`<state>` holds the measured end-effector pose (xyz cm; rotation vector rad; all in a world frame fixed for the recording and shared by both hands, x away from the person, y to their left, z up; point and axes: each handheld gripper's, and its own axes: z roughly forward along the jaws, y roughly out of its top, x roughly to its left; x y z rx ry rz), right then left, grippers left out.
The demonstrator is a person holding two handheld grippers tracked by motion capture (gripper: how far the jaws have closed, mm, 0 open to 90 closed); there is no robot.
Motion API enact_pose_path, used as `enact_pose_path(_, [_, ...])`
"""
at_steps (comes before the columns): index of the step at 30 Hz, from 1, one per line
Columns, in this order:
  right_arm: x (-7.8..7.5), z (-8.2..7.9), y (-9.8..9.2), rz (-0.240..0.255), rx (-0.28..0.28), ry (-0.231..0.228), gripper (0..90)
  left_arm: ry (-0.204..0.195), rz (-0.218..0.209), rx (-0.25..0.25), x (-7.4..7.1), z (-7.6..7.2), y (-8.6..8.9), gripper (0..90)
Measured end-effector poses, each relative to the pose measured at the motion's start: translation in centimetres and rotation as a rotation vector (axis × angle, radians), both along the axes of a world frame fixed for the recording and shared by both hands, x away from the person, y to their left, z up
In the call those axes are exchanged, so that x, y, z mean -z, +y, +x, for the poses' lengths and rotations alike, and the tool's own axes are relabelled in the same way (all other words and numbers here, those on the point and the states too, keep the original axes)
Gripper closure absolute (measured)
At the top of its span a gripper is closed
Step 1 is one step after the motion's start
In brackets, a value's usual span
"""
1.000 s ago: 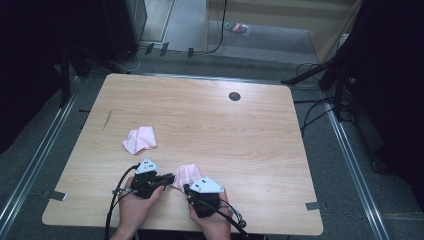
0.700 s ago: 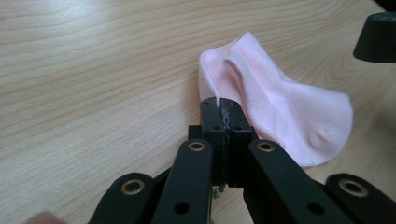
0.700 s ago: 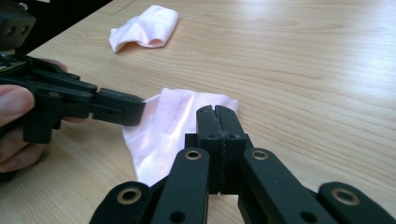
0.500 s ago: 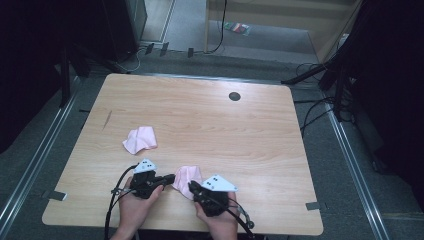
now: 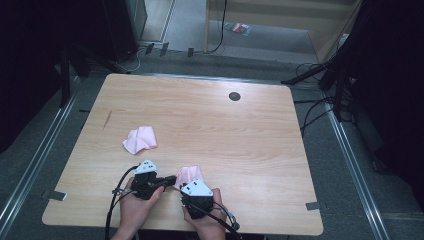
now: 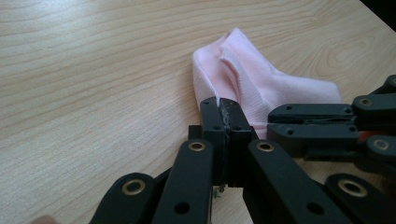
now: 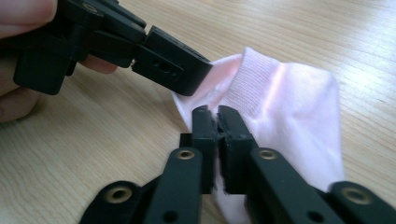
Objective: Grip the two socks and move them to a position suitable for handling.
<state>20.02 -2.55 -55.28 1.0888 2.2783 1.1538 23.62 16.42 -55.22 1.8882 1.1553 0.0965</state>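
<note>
The left hand-held gripper point(image 6: 225, 114) had its jaws pressed together on the edge of a pink sock point(image 6: 261, 84), a sliver of the fabric caught between the pads. The right hand-held gripper point(image 7: 217, 122) had just been closing; its jaws stood nearly together with a fold of the same pink sock point(image 7: 289, 107) pinched between them at the ribbed cuff. The sock lay bunched on the desk point(image 5: 210, 125) near its front edge, between the two grippers, which met it from opposite sides and sat just beside each other.

The high view showed the left hand-held gripper point(image 5: 167, 181) held level and pointing toward the sock point(image 5: 188, 173) from the left, and the right hand-held gripper point(image 5: 192, 180) just in front of the person, pointing away from them, each with a grey three-cornered plate on top and a black cable trailing off the front of the desk. The left gripper view caught the right gripper's jaws coming in from the right across the sock, while the right gripper view caught the left gripper's jaw tip resting on the cuff, with fingers of the left hand point(image 7: 28, 18) behind it; it also showed the ribbing of the cuff clearly.

A second pink sock point(image 5: 140, 139) lay crumpled well apart, farther back and to the left. A dark round grommet point(image 5: 234, 96) sat near the desk's far edge. Nothing lay between the grippers and the held sock.
</note>
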Motion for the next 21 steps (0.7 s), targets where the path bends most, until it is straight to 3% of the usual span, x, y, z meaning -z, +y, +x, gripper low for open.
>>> enact_pose_path(3, [-0.4, 0.0, -0.7, 0.024, 0.013, -0.007, 88.5, -0.005, -0.001, -0.006, 0.0, 0.0, 0.1, 90.0])
enact_pose_path(10, [-2.8, 1.4, -4.9, 0.201, 0.134, -0.005, 88.8, -0.032, -0.021, -0.023, -0.6, -0.4, 0.9, 90.0])
enact_pose_path(12, [-3.1, 1.8, -6.4, 0.252, 0.176, 0.019, 88.9, -0.032, -0.021, -0.034, -0.6, -0.5, 1.3, 90.0])
enact_pose_path(16, [-2.7, 2.2, -9.6, 0.291, 0.242, 0.075, 89.0, -0.042, -0.012, -0.049, -0.9, -0.8, 2.1, 90.0])
enact_pose_path(19, [-2.1, 2.4, -11.7, 0.325, 0.277, 0.134, 89.2, -0.032, 0.012, -0.024, -1.0, -1.1, 2.0, 90.0])
enact_pose_path(21, [-1.8, 2.5, -12.6, 0.318, 0.289, 0.165, 89.3, -0.030, 0.047, -0.001, -1.1, -1.4, 1.8, 90.0])
